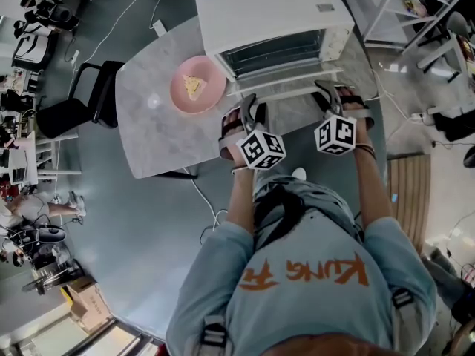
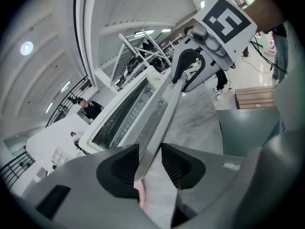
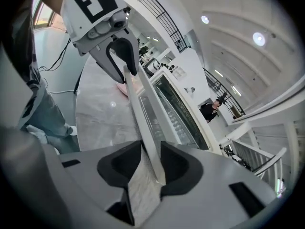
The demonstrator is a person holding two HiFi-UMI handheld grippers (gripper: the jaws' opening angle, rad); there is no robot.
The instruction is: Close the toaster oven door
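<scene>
A white toaster oven (image 1: pixel 274 21) stands at the far end of the grey marble table (image 1: pixel 156 132). Its glass door (image 1: pixel 286 87) hangs open, folded down toward me. My left gripper (image 1: pixel 249 104) holds the door's front edge near its left end, and my right gripper (image 1: pixel 332 92) holds it near the right end. In the left gripper view the door's edge (image 2: pixel 162 118) runs between the pads of the left gripper (image 2: pixel 149 163), which press on it. The right gripper view shows the same edge (image 3: pixel 147 113) clamped in the right gripper (image 3: pixel 151 163).
A pink plate (image 1: pixel 197 85) with a piece of food sits on the table just left of the oven. A black chair (image 1: pixel 82 99) stands at the table's left side. White shelving (image 1: pixel 415 13) is at the back right, and cables cross the floor.
</scene>
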